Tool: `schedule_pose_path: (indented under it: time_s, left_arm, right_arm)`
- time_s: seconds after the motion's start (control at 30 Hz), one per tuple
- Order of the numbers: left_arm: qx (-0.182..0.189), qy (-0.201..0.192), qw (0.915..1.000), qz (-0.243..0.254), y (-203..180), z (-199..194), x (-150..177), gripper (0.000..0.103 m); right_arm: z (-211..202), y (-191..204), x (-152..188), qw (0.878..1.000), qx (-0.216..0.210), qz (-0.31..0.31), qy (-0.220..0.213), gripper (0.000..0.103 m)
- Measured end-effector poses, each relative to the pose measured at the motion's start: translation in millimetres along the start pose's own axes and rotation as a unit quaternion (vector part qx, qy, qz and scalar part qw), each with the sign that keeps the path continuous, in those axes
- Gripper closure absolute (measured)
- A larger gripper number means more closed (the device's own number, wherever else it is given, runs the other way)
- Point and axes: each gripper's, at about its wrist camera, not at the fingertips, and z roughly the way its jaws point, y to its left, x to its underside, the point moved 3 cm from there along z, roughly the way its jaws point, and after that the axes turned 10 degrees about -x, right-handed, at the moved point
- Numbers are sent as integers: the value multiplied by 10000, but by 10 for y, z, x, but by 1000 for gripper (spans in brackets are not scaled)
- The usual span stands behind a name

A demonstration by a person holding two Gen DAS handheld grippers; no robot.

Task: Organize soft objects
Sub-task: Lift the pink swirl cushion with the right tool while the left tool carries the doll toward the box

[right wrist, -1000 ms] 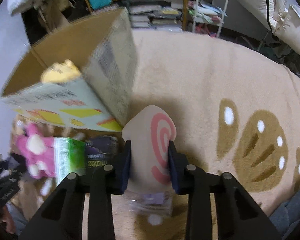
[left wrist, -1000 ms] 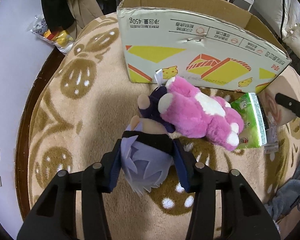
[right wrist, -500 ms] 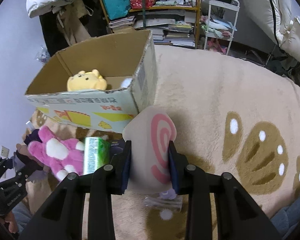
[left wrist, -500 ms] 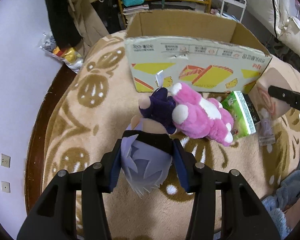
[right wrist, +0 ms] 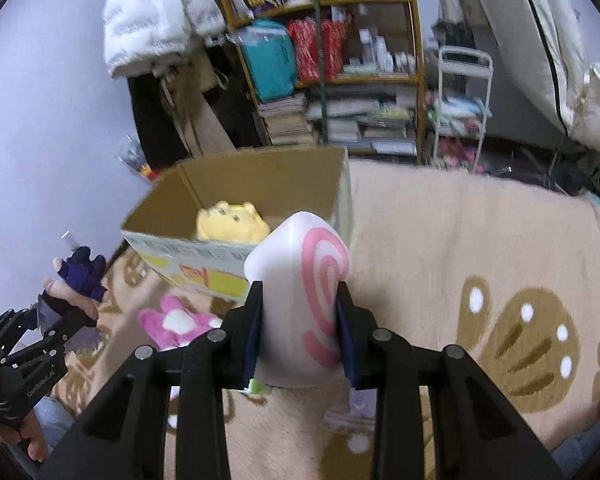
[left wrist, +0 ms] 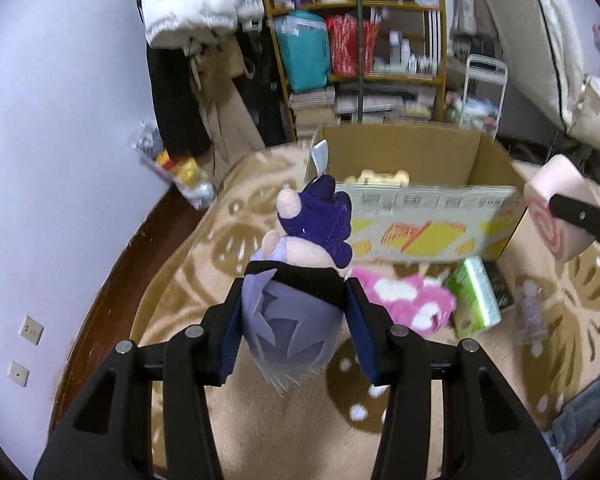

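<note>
A big tan rug [right wrist: 480, 248] with brown paw prints covers the floor. On it stands an open cardboard box [left wrist: 404, 160]. A yellow plush [right wrist: 230, 222] already lies inside the box. That makes the box look like the place where the soft toys go.

The step in hand looks like carrying two toys to the box at once. The left gripper [left wrist: 294, 330] has its fingers closed tight on a doll with grey hair and a dark blue outfit [left wrist: 314, 220]. The doll is up in the air, in front of the near wall of the box. The right gripper [right wrist: 298, 328] has its fingers squeezed on a white cushion with a pink swirl [right wrist: 304, 292]. It is also off the rug, near the right corner of the box.

A pink plush [left wrist: 404, 304] and a green pack [left wrist: 474, 298] lie on the rug just in front of the box.

Next, I think each toy has to go up over the box wall. Then the fingers can open above the inside, beside the yellow plush.
</note>
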Motion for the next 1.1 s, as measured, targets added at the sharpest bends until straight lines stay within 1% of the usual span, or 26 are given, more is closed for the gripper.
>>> schedule_pose_path:
  time_s: [0.07, 0.17, 0.2, 0.27, 0.43, 0.6, 0.7, 0.77, 0.83, 1.1]
  left_arm:
    - [22, -199, 9998, -62, 22, -44, -46, 56]
    - [76, -630, 9978, -197, 41, -187, -134, 56]
    - [55, -812, 9964, -251, 63, -245, -173, 56]
    - [58, -1000, 9946, -256, 75, -306, -208, 56]
    - [112, -1247, 9919, -195, 33, -367, -249, 56]
    - [50, -1584, 9874, -43, -26, -424, -320, 56]
    - [44, -1717, 9851, -47, -63, -468, -352, 56]
    - [179, -1713, 9850, -94, -71, -476, -396, 56]
    - [201, -1730, 9847, -96, -76, -471, -437, 56]
    - [253, -2008, 9793, -65, -136, -420, -683, 56]
  right_arm:
    - [-76, 56, -39, 9997, 3, -113, -220, 68]
    - [-183, 115, -117, 9981, -10, -224, -567, 68]
    - [-211, 127, -143, 9975, -36, -243, -660, 68]
    - [-278, 152, -163, 9959, -133, -313, -838, 68]
    - [-412, 247, -260, 9915, -174, -531, -1179, 68]
    - [-460, 317, -346, 9874, -51, -680, -1427, 68]
    - [-560, 354, -393, 9808, 58, -769, -1793, 68]
    - [-637, 392, -433, 9755, 130, -887, -2008, 68]
    - [-702, 413, -473, 9713, 127, -929, -2187, 68]
    - [-688, 375, -632, 9663, 152, -829, -2432, 68]
